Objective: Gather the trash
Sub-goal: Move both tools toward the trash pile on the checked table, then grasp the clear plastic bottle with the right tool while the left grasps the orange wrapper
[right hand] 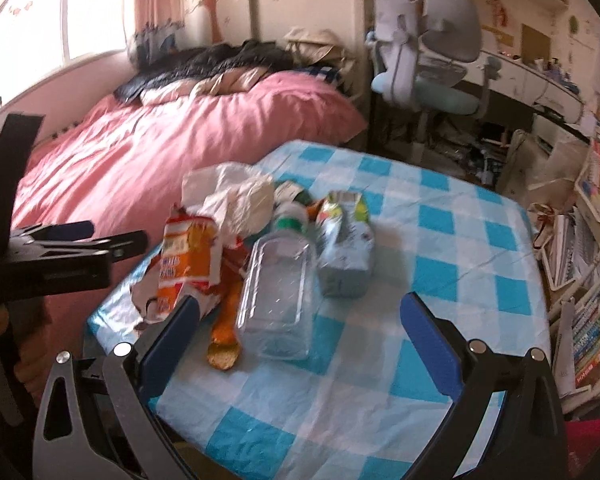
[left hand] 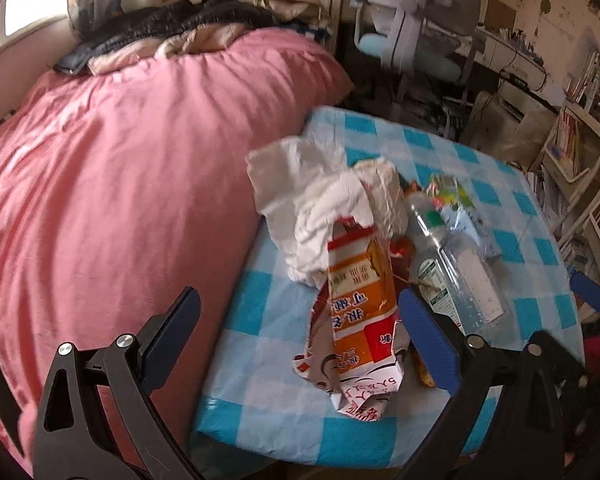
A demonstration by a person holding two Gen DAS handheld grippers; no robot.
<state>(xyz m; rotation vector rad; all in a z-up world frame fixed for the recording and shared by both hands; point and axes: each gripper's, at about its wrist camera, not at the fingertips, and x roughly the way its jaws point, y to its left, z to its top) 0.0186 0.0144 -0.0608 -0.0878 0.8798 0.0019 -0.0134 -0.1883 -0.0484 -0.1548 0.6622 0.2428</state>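
Both jaws stand wide apart and hold nothing. On the left gripper [left hand: 300, 322] the blue ribbed pads frame the near end of an orange carton [left hand: 358, 304]; the right pad is just beside the carton's edge, but I cannot tell if it touches. This gripper hangs over the left edge of the table [left hand: 532, 312], partly above the bed [left hand: 120, 168]. The right gripper [right hand: 300, 322] hovers above the near part of the table, and its pads sit on either side of the bottle [right hand: 278, 292].

All the trash lies in one heap on the left half of the table. The carton is torn, flattened cardboard with red and white print. Behind it is crumpled white tissue [left hand: 324, 196], soft and wrinkled. The bottle is clear plastic, lying on its side, with a white and green cap pointing away. Beside it lies a shiny foil pouch [right hand: 346, 248], creased. A small orange wrapper [right hand: 224, 332] sticks out under the bottle.

The table has a smooth blue and white check cloth. The bed carries a pink quilt with soft folds.
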